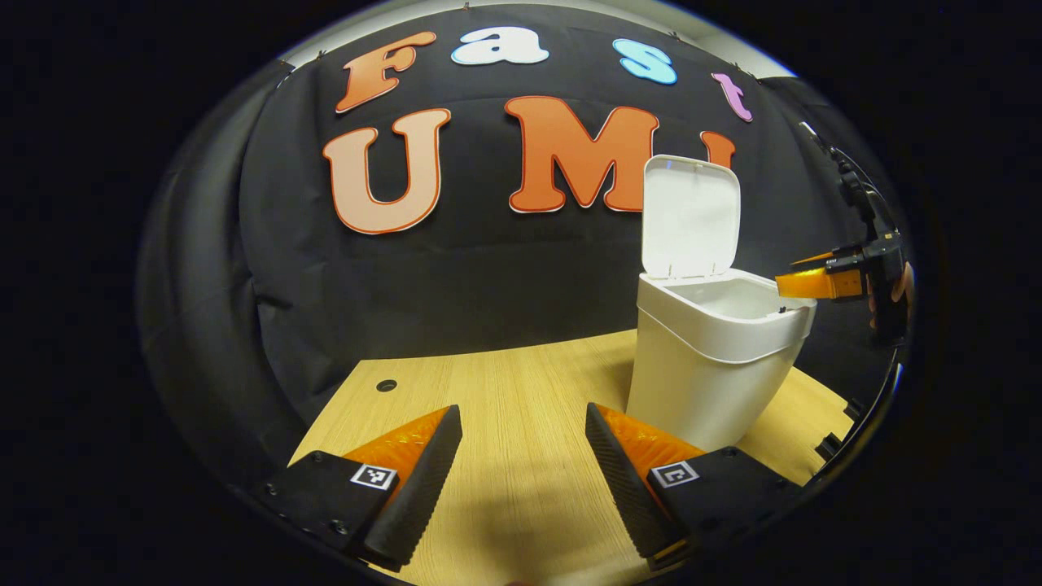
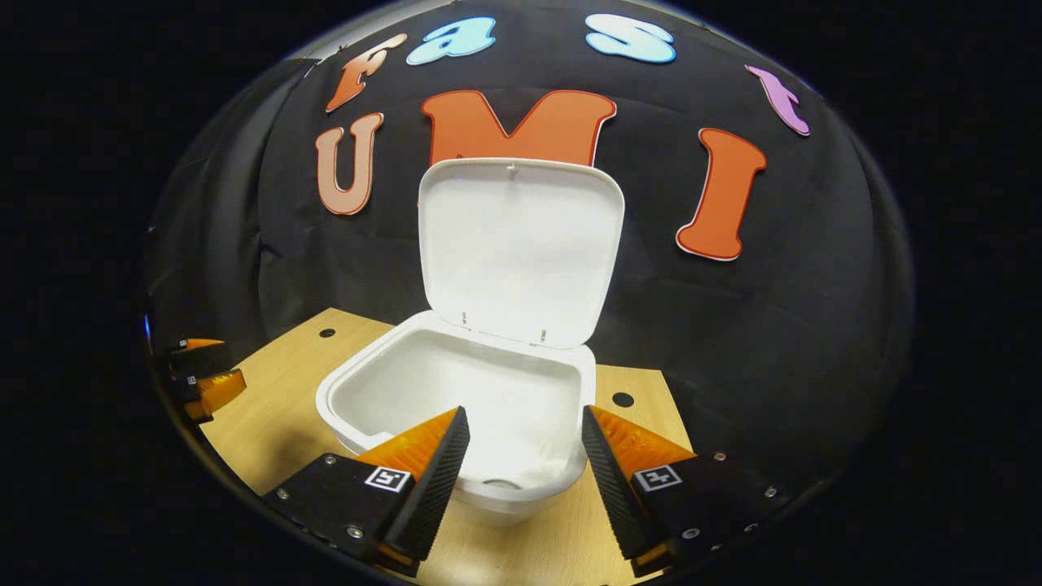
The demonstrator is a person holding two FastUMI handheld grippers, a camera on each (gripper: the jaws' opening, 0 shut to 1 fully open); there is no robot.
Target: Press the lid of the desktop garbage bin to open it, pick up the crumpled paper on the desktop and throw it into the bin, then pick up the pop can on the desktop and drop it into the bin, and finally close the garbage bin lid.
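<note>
The white desktop bin (image 1: 708, 366) stands on the wooden table with its lid (image 1: 692, 216) swung upright. In the left gripper view, my left gripper (image 1: 521, 409) is open and holds nothing, low over the table to the left of the bin. My right gripper (image 1: 802, 277) hovers at the bin's right rim. In the right gripper view, the right gripper (image 2: 525, 411) is open with nothing between its fingers, just above the front rim of the bin (image 2: 342, 391), looking into the white inside. The raised lid (image 2: 521, 252) stands behind the opening. The left gripper (image 2: 221, 362) shows at the far left.
The wooden table (image 1: 505, 374) has small round holes (image 1: 386, 385) near its back corners, one (image 2: 623, 400) to the right of the bin. The black cloth wall hangs close behind the bin. The table's right edge (image 1: 822, 423) runs just beyond the bin.
</note>
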